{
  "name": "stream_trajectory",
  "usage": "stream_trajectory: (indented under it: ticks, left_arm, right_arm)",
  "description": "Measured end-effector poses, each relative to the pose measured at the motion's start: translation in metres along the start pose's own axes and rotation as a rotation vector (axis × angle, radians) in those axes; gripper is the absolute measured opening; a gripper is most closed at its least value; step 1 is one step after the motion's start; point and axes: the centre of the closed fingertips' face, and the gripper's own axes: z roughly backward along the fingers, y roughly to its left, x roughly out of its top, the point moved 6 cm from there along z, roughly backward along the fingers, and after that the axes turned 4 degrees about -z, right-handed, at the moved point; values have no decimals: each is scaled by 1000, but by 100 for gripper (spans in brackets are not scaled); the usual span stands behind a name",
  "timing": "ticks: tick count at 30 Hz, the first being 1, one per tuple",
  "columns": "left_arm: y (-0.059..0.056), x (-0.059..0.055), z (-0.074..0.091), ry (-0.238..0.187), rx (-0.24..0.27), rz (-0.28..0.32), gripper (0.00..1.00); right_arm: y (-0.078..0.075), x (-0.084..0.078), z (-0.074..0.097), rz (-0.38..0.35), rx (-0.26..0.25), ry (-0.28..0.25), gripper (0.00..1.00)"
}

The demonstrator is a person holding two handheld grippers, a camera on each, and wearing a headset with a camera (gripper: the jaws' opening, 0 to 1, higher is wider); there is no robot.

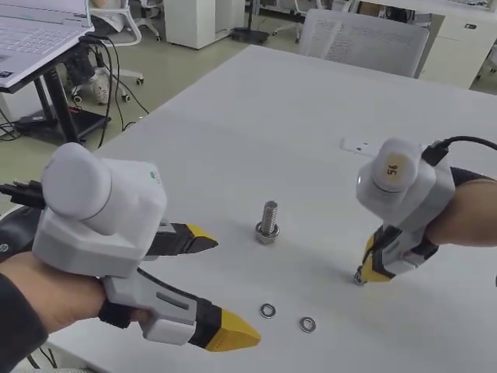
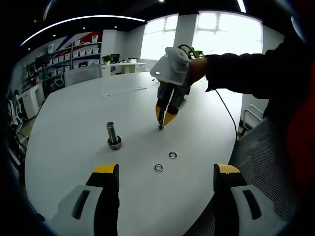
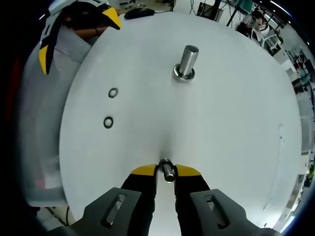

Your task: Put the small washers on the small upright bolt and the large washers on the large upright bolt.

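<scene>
Small bolt [image 3: 168, 171] is clamped in my right gripper [image 1: 371, 268], down at the table [image 1: 295, 116] near the large bolt [image 1: 268, 221]; I should hold it vertical while my left gripper [image 2: 165, 169], jaws apart, fetches a small washer [image 1: 268, 311]

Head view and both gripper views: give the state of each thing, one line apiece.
large bolt: upright on the table, untouched.
small bolt: clamped in the right gripper jaws.
left washer: flat on the table, on no bolt.
right washer: flat on the table, on no bolt.
left gripper: jaws open, empty.
right gripper: jaws shut on the small bolt.
</scene>
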Motion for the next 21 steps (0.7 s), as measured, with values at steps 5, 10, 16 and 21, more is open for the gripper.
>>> stream_trajectory:
  ticks: [5,10,16,21]
  left_arm:
    - [0,-1,0,4,-1,1,78]
    - [0,-1,-1,6,-1,1,78]
    - [1,-1,-1,8,-3,3,78]
    - [1,-1,-1,9,-3,4,78]
  right_arm:
    - [2,0,-4,-2,8,0,14]
    - [2,-1,-7,-7,12,-2,14]
    - [1,0,-8,-14,18,-11,14]
    - [1,1,-7,-14,21,-13,14]
